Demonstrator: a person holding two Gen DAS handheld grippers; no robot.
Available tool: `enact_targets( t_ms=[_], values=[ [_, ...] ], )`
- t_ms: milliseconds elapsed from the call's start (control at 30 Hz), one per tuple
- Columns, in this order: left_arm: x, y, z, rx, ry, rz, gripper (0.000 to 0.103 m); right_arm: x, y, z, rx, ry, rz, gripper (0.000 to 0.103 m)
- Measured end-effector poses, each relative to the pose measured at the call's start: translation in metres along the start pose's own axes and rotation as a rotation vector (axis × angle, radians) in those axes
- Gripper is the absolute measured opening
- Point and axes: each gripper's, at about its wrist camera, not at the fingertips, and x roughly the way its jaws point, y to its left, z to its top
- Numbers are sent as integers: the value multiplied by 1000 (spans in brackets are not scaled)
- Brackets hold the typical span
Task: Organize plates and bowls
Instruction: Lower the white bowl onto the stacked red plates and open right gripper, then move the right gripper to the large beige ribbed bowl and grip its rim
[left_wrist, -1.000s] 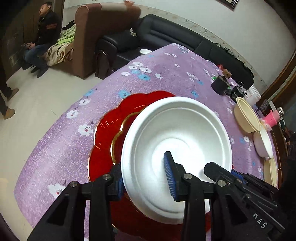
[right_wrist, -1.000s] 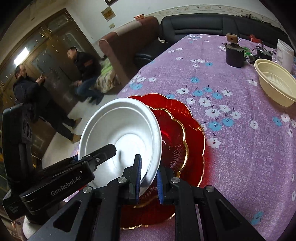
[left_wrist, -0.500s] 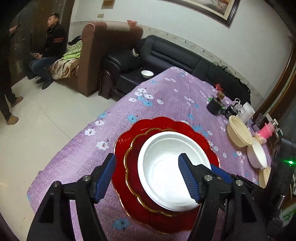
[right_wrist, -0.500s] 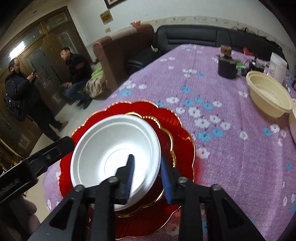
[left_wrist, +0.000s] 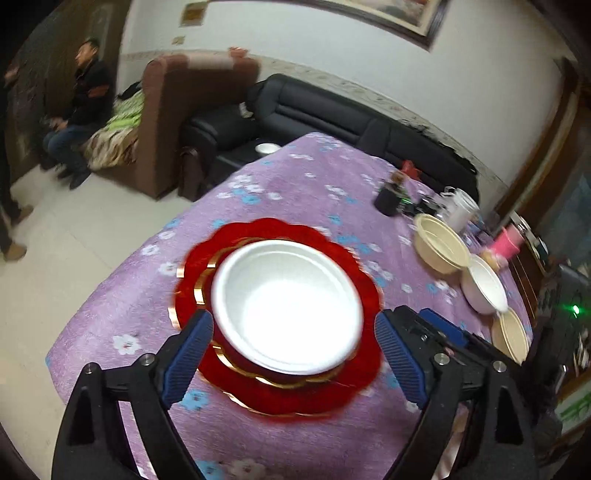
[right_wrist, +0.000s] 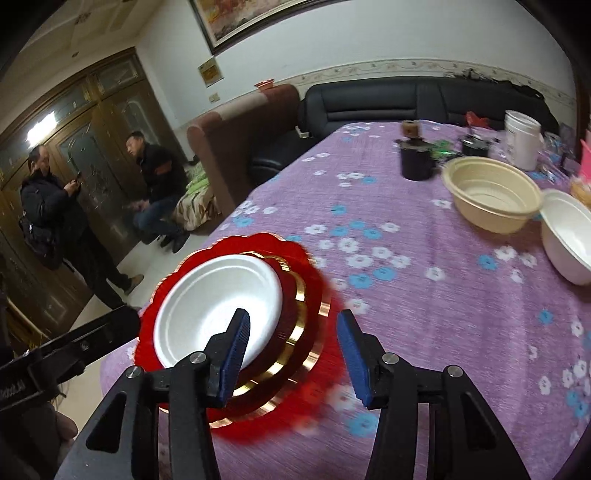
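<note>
One stack built, bowls at right of frame not yet gathered.
White plate (left_wrist: 286, 304) resting on red plates (left_wrist: 275, 397), centre frame; left gripper (left_wrist: 293, 354) and right gripper (right_wrist: 291, 356) both spread wide, holding nothing. Cream bowl (right_wrist: 491, 199) and white bowl (right_wrist: 567, 236) loose; third cream dish (left_wrist: 511, 334) visible lower right, left view only.

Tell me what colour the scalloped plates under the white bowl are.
Red with gold rims: the scalloped plates under the white bowl, clearest in the left wrist view.
</note>
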Motion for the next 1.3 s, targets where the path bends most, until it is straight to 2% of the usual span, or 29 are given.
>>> enact_targets(
  t_ms=[133, 333, 467, 633, 767, 1000, 1067, 1167, 1233, 1300],
  values=[
    [2, -30, -9, 72, 45, -72, 89, -21, -36, -6, 48, -19, -31, 54],
    [12, -69, -22, 158, 86, -87, 89, -66, -108, -12, 155, -78, -122, 53],
    [21, -89, -29, 186, 119, -96, 89, -105, -171, -15, 274, -158, -216, 53],
    [28, -107, -38, 205, 146, -117, 89, -153, -258, -29, 497, -283, -345, 53],
    [43, -127, -47, 240, 193, -116, 89, -176, -310, -45, 648, -327, -442, 53],
    [53, -150, -59, 297, 227, -120, 89, -168, -346, -53, 720, -278, -522, 52],
    [54, -151, -60, 299, 228, -115, 89, -171, -345, -61, 739, -315, -491, 53],
    [56, -150, -59, 291, 233, -110, 89, -189, -343, -64, 732, -418, -445, 53],
    [60, -151, -61, 288, 244, -111, 89, -203, -336, -63, 691, -487, -488, 53],
    [63, -154, -63, 292, 255, -114, 89, -206, -334, -62, 653, -479, -577, 53]
  ],
)
